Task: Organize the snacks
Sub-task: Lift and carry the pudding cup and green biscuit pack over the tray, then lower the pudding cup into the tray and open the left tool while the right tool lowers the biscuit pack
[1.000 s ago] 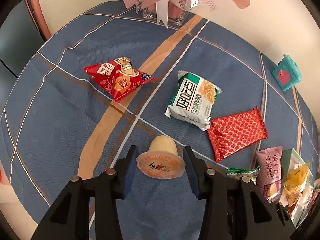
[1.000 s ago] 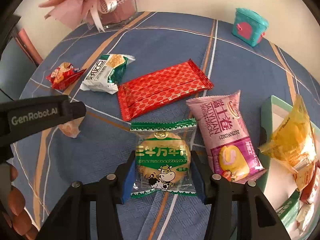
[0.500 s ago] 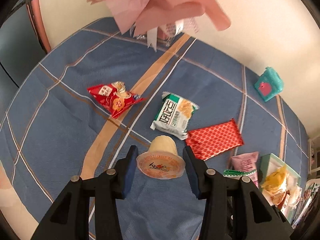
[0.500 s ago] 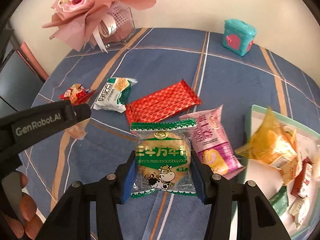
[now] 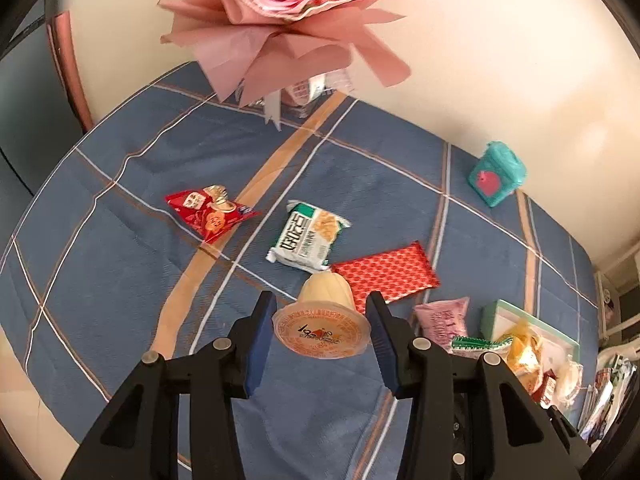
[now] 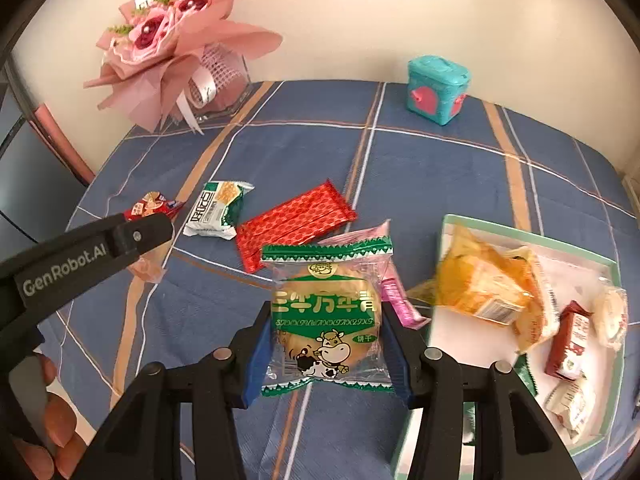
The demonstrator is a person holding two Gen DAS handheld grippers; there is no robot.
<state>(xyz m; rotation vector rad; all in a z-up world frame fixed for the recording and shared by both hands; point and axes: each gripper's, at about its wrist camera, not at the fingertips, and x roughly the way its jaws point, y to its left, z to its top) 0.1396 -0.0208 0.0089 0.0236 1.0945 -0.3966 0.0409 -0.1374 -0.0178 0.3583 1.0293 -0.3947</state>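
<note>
Jelly cup (image 5: pixel 320 326) and biscuit packet (image 6: pixel 326 316) each clamped in a hand-held gripper.

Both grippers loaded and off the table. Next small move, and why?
Probably carry the right gripper rightward over the tray first. It is shut on the green biscuit packet, the tray lies just beside it with other snacks inside, and bare white floor shows near its front. The left gripper, shut on the jelly cup, sits farther away.
</note>
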